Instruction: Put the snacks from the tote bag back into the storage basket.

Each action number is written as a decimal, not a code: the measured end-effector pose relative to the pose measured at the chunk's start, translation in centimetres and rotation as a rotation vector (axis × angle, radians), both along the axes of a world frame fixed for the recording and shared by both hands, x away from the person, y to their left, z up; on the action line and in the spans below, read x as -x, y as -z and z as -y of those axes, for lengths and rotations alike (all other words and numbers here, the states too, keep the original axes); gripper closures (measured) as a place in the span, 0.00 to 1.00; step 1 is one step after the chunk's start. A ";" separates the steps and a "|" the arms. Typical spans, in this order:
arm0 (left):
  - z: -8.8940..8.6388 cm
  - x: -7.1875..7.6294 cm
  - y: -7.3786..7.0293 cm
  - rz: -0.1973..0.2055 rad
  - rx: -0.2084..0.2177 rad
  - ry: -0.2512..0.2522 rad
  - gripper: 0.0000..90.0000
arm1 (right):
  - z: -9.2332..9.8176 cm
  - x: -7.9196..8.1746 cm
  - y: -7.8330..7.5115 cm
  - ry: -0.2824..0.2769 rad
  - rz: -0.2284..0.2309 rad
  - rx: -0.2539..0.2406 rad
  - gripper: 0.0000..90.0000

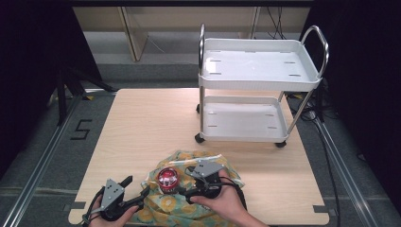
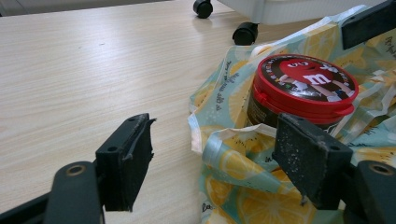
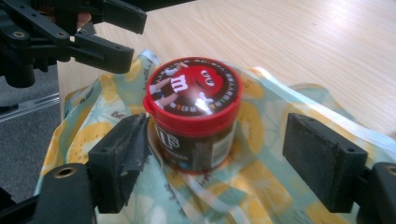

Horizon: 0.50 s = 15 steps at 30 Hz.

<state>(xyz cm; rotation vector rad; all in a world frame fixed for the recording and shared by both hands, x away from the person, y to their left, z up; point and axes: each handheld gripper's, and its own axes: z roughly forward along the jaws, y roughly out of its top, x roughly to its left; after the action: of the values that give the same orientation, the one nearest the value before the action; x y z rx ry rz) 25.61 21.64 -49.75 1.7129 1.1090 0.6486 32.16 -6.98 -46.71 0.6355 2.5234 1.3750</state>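
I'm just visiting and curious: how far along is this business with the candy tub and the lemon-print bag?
Early, it seems. The red-lidded candy tub already stands upright on the lemon-print bag, lid on. In hand: both grippers are open, the right gripper with its jaws either side of the tub, the left gripper at the bag's edge. Probably left: gripping either one; the white cart stands bare.

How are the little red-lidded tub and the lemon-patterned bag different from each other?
The tub is rigid and round, standing upright with its red lid shut; the bag is soft, crumpled film spread flat on the table. The tub is dark with a cartoon face on its lid, while the bag is pale green with yellow lemon prints. The tub stands on the bag, which spreads far wider. Both lie between the two open tools, the left tool and the right tool.
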 end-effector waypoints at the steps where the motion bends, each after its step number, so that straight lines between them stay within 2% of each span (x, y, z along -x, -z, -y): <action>1: -0.1 0.0 0.0 0.001 -0.001 0.001 0.31 | -0.3 -0.1 0.1 -0.001 0.001 0.001 0.25; 6: -0.2 0.0 0.0 -0.003 0.003 -0.007 0.31 | -1.6 -0.4 0.5 0.000 -0.009 0.000 0.23; 15: -0.1 0.0 0.0 0.000 0.014 0.001 0.31 | -3.0 -0.7 1.3 -0.034 -0.009 0.033 0.22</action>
<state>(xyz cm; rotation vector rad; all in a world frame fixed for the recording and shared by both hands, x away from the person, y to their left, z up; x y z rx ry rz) 25.59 21.70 -49.73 1.7018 1.1107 0.6391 32.89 -3.96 -48.03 0.5968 2.5691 1.3415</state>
